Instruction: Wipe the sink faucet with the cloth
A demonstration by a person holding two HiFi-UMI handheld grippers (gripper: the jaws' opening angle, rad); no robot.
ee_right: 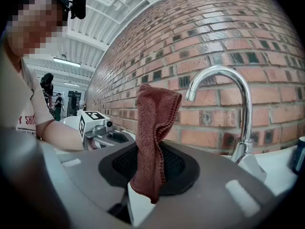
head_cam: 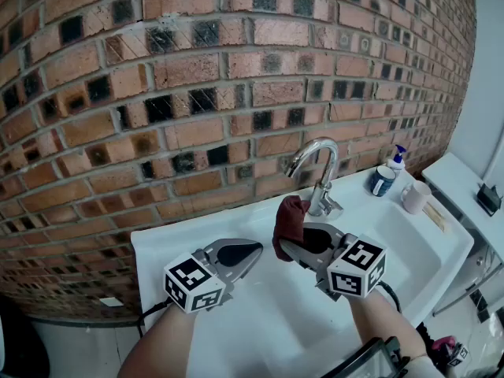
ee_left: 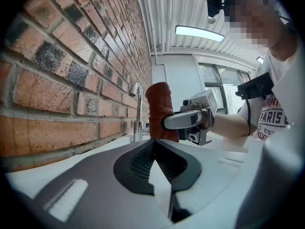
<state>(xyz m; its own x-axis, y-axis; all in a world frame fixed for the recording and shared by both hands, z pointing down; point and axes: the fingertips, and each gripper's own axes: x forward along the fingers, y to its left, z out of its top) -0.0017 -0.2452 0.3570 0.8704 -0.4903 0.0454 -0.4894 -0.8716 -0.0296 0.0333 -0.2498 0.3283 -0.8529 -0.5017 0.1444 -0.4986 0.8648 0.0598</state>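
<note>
My right gripper [head_cam: 293, 249] pinches the cloth [head_cam: 290, 220], faucet [head_cam: 318, 172] close at one o'clock; my left gripper [head_cam: 250, 252], jaws together and empty, hangs over the sink's [head_cam: 156, 249] open basin.

2 grippers – left gripper [head_cam: 253, 250], right gripper [head_cam: 293, 246]; 1 cloth [head_cam: 290, 220], 1 faucet [head_cam: 318, 164], 1 sink [head_cam: 157, 246], 2 cups [head_cam: 383, 180] [head_cam: 414, 198], 1 btl [head_cam: 398, 161]

Just left of faucet [head_cam: 319, 172], cloth [head_cam: 290, 223]; sink [head_cam: 268, 317] below; wall [head_cam: 197, 77] behind.
</note>
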